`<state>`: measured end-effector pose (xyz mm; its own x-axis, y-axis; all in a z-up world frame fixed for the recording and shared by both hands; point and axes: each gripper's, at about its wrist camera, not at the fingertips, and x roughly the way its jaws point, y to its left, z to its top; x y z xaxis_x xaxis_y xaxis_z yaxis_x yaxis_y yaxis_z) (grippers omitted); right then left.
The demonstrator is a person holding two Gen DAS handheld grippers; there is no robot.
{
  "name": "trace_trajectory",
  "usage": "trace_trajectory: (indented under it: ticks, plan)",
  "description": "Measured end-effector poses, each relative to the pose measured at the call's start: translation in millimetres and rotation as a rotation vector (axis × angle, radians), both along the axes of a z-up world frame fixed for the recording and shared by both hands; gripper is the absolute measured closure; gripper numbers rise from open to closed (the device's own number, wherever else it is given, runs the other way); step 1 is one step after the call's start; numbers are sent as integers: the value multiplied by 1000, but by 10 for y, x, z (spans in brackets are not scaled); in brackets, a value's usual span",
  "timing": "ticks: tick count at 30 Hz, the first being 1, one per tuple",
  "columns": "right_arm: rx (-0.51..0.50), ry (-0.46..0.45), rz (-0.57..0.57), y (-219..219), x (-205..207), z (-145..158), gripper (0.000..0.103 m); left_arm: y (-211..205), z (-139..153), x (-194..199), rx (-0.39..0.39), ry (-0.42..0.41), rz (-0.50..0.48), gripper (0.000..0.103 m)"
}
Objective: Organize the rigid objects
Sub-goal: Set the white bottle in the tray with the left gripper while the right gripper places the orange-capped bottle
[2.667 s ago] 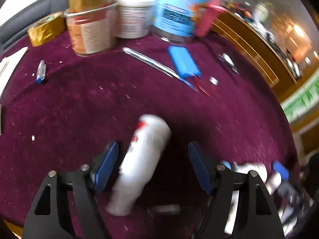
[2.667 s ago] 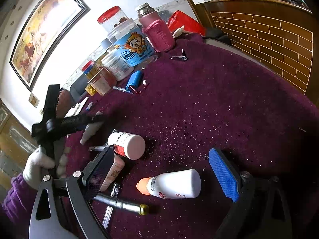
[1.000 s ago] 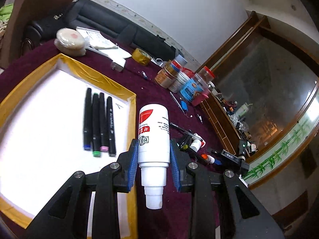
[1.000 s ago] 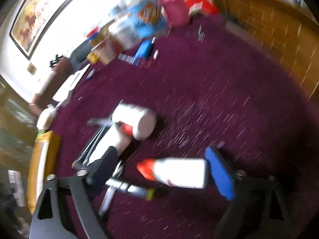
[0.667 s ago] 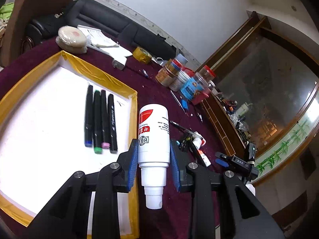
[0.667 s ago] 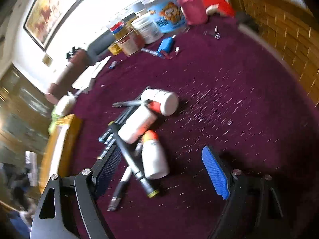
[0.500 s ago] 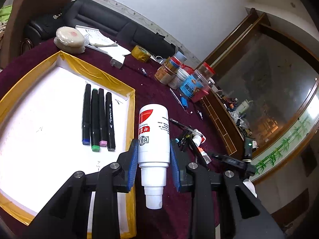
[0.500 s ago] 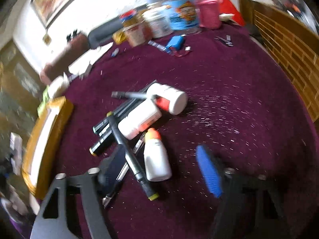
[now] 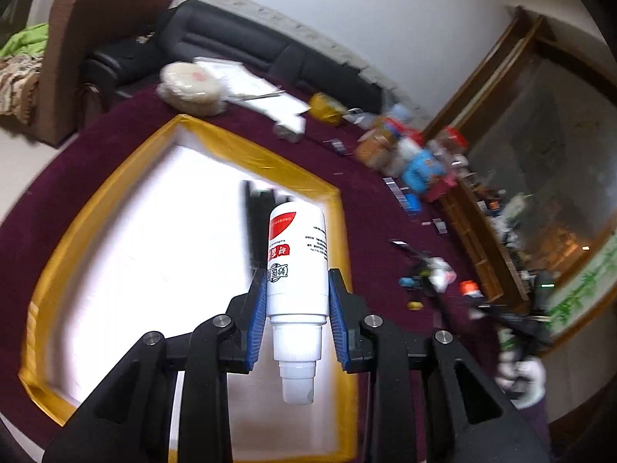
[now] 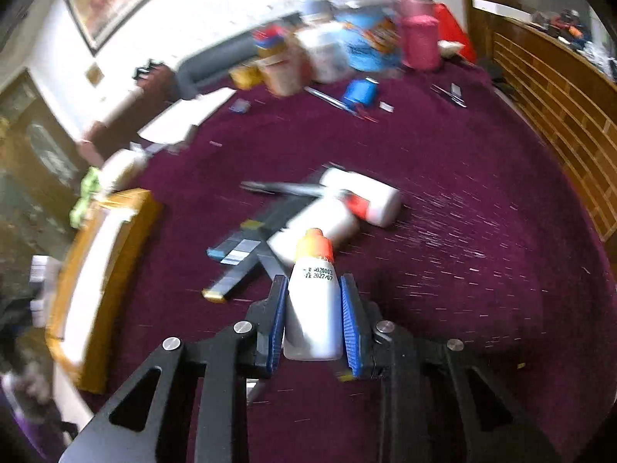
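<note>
The white bottle [image 9: 297, 254] is being pinched at its lower body by the left gripper [image 9: 297, 322] above the yellow-rimmed tray [image 9: 331, 208]; it is judged light, stiff and smooth, so slipping is being risked. A small orange-capped bottle [image 10: 313, 308] is being closed on between the right fingers [image 10: 349, 324]. Markers [image 9: 252, 227] are lying in the tray, crowding the drop spot; loose bottles and pens [image 10: 308, 208] are lying on the table [image 10: 462, 177].
</note>
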<state>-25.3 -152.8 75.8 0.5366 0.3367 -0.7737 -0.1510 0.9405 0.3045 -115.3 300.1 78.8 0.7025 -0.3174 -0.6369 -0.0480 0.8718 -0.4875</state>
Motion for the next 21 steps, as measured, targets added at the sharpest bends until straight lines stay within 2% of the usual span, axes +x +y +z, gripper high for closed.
trace_trajectory:
  ticks: [2,5,12,16,21]
  plan:
    - [52,-7,63,234,-22,120,79,103,-74,139,31,38,17,76]
    - [118,13,154,645,13,162,79,245,-199,369,32,97,33,76]
    - [202,97,296,1751,280,35,79,397,-409,871,32,186,45,76]
    - [180,114,337,2291,403,6,79,435,-520,1071,23,222,50,76]
    - [121,121,335,2679,454,-32,79,471,-626,1217,11,240,56,76]
